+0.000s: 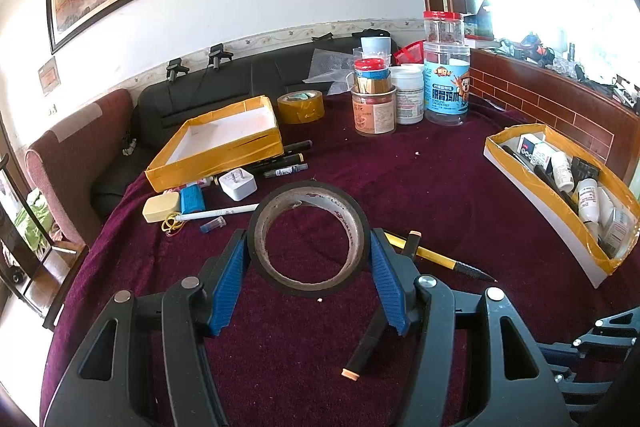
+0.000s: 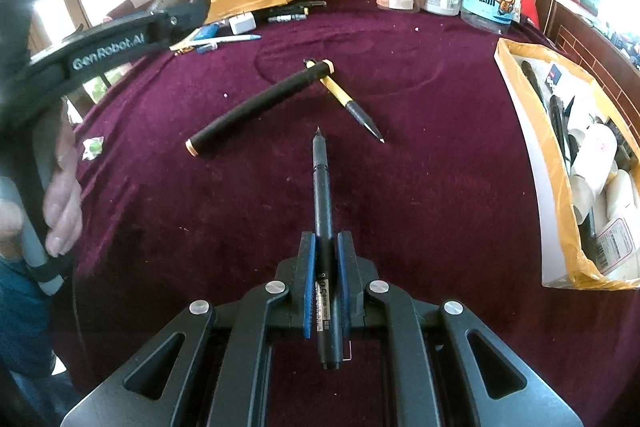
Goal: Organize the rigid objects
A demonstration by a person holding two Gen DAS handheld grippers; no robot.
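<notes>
My left gripper (image 1: 308,247) is shut on a black tape roll (image 1: 256,247), its blue pads on the roll's two sides, held above the maroon tablecloth. My right gripper (image 2: 327,247) is shut on a black gel pen (image 2: 322,187) that points forward. A yellow brush pen (image 2: 346,99) and its black cap tube (image 2: 256,107) lie on the cloth ahead; they also show in the left wrist view as the brush pen (image 1: 436,253) and the tube (image 1: 366,347). An empty yellow-taped box (image 1: 216,143) stands at the left, and a second box (image 1: 560,195) with bottles and pens at the right.
Markers (image 1: 288,163), a white charger (image 1: 238,183), a white pen (image 1: 218,213), an eraser (image 1: 160,207) and a blue item lie near the empty box. A brown tape roll (image 1: 301,106) and several jars (image 1: 446,83) stand at the back. A brick ledge (image 1: 560,111) borders the right.
</notes>
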